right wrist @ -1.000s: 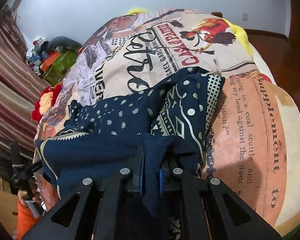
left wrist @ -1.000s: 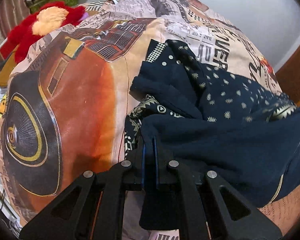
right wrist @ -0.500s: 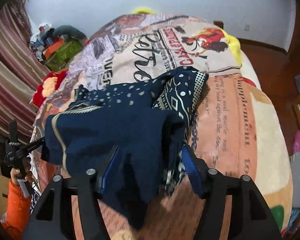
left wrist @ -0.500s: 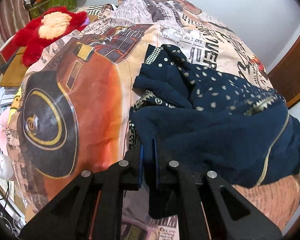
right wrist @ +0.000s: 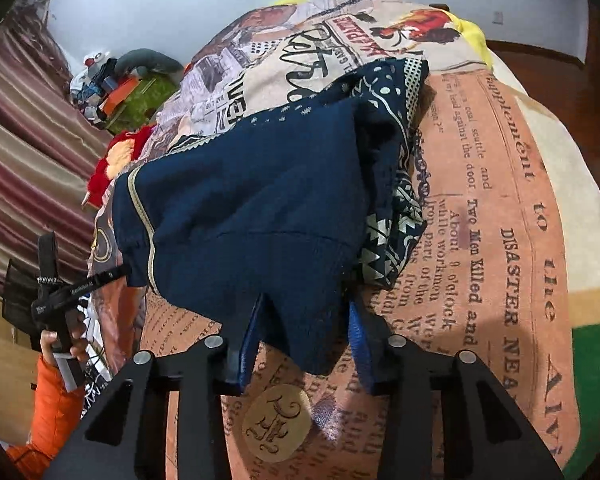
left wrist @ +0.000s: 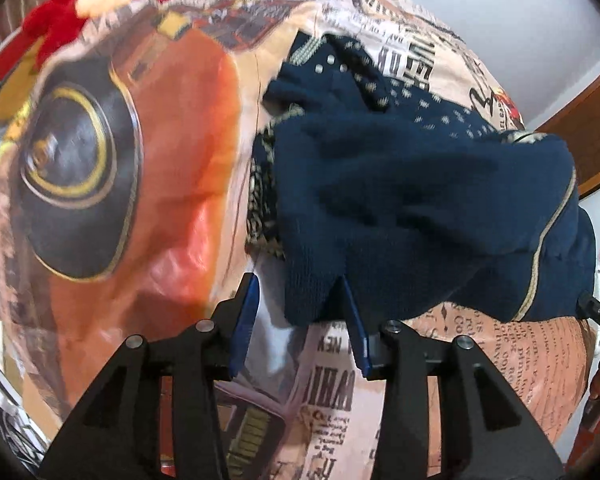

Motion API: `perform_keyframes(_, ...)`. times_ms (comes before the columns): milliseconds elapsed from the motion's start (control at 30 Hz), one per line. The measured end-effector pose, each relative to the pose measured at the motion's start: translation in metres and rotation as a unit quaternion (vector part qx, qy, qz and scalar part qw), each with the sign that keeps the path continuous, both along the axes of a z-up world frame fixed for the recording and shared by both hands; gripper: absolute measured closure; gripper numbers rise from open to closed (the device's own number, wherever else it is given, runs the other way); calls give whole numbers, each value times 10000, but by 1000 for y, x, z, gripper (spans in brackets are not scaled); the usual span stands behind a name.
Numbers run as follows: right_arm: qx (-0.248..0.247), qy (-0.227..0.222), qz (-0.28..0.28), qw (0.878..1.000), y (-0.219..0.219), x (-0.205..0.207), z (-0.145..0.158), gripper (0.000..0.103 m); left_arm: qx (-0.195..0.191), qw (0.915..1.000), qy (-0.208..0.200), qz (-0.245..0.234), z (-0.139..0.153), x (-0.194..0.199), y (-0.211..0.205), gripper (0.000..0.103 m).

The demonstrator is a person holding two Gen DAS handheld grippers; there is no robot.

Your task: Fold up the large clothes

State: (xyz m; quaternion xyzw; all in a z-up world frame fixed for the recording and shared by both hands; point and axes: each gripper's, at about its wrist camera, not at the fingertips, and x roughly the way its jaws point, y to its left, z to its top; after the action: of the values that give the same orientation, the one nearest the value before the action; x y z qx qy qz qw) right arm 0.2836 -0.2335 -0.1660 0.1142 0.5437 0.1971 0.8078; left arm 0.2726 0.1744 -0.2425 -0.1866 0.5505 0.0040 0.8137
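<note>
Navy sweater: heaped on bed's newspaper-print cover, patterned part underneath.
Left claw: jaws apart and opening; a sweater corner hangs between them, unpressed.
Right claw: jaws apart, closing; sweater hem lies loose between them.
Red plush toy: at the bed's far edge.

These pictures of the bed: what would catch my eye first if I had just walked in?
A bundled dark blue patterned garment lies mid-bed on a loud newspaper-print bedspread, whose huge orange-and-black headlamp picture sits left of the garment. Nearest each camera, black tongs with blue pads straddle the garment's hem: the left tongs opening, the right tongs closing. A red plush toy sits at the far left edge.
</note>
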Motion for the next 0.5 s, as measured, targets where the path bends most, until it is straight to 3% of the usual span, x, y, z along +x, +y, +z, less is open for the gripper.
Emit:
perform_keyframes(100,28,-19,95,9999,6,-3,0,78,80,9999,-20,145,-7,5,-1,63)
perform_keyframes(167,-21,-74,164,9998,11,-4,1,82,182,9997,-61,161,-9,9,-2,68)
perform_keyframes(233,8,-103,227,9997,13,-6,3,86,-17,10000,-39,25,-10,14,-6,89)
perform_keyframes(333,64,-256,299,9992,15,-6,12,91,74,9997,-70,-231,-6,16,-15,98)
perform_keyframes(500,233,-691,242,9970,13,0,38,94,90,9991,-414,-79,22,14,-10,100)
